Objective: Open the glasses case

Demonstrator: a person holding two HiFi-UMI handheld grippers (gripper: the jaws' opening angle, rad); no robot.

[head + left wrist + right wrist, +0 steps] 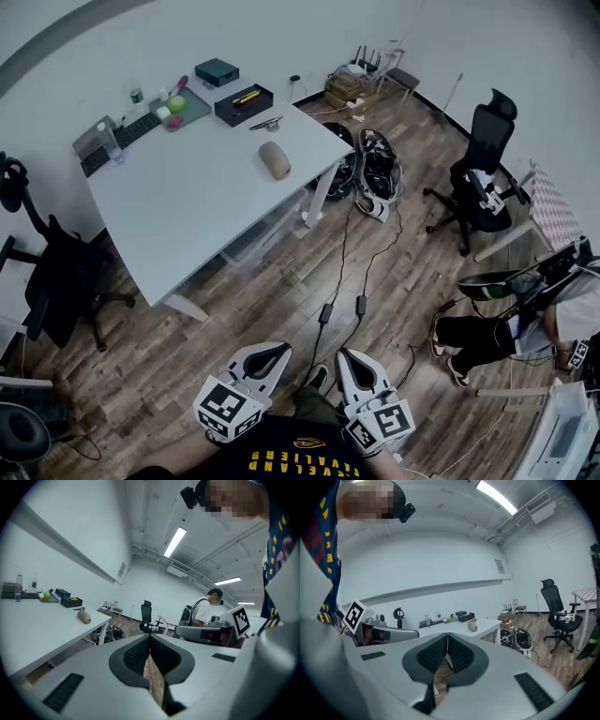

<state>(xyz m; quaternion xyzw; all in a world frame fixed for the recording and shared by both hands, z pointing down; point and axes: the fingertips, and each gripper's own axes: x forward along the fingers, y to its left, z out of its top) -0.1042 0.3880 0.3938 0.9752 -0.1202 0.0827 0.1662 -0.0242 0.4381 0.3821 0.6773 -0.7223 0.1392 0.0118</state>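
The tan oval glasses case (pixel 275 160) lies shut near the right end of the white table (pixel 187 206); it also shows small in the left gripper view as the case (pixel 84 616) and in the right gripper view as the case (pixel 473 626). My left gripper (pixel 278 351) and right gripper (pixel 348 357) hang low over the wooden floor, far in front of the table. Both are shut with nothing between their pads, as the left gripper (pixel 149 637) and the right gripper (pixel 447 635) show in their own views.
At the table's far end sit a black tray (pixel 243 104), a dark box (pixel 217 71), a green mat with small items (pixel 183 108) and a keyboard (pixel 120 141). Cables (pixel 349 272) trail on the floor. Office chairs (pixel 483 169) stand right and left. A person (pixel 206 611) sits at the right.
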